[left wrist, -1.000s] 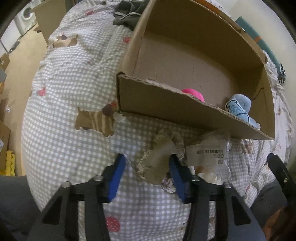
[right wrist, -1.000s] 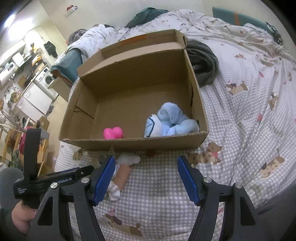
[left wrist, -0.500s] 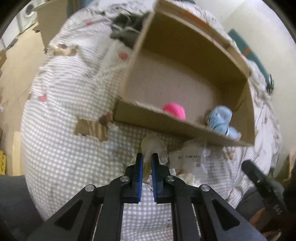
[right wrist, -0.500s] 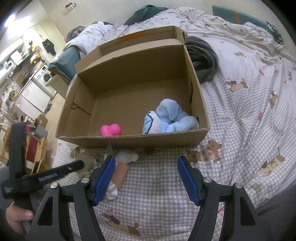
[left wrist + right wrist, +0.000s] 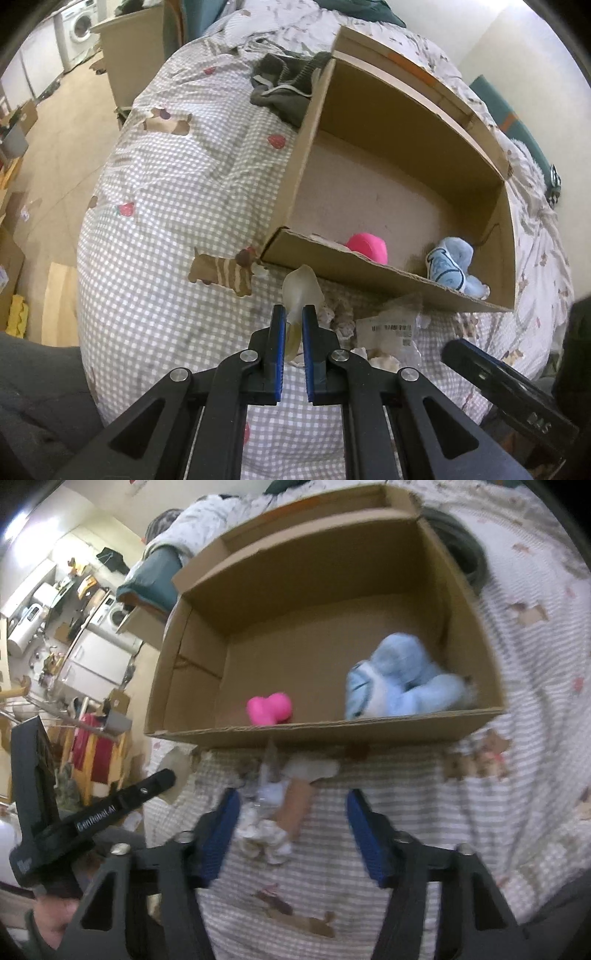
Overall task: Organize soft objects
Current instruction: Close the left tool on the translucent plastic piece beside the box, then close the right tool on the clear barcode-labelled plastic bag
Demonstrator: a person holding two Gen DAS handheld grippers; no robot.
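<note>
My left gripper [image 5: 294, 314] is shut on a pale beige soft piece [image 5: 300, 288] and holds it just in front of the cardboard box [image 5: 369, 275]. The box holds a pink soft toy [image 5: 367, 246] and a light blue plush [image 5: 452, 264]; both also show in the right wrist view, the pink toy [image 5: 269, 709] and the blue plush [image 5: 400, 681]. My right gripper [image 5: 291, 808] is open above a doll-like soft item with white frills [image 5: 291, 805] lying on the bed before the box [image 5: 325, 731].
A clear packet with a barcode label [image 5: 393, 326] lies on the checked bedspread [image 5: 177, 206] beside lace pieces. A dark grey garment [image 5: 284, 86] lies behind the box. The bed drops off at the left to the floor [image 5: 55, 155].
My left gripper closed on the beige piece and has lifted it off the bed. My right gripper has moved closer to the box and stays open.
</note>
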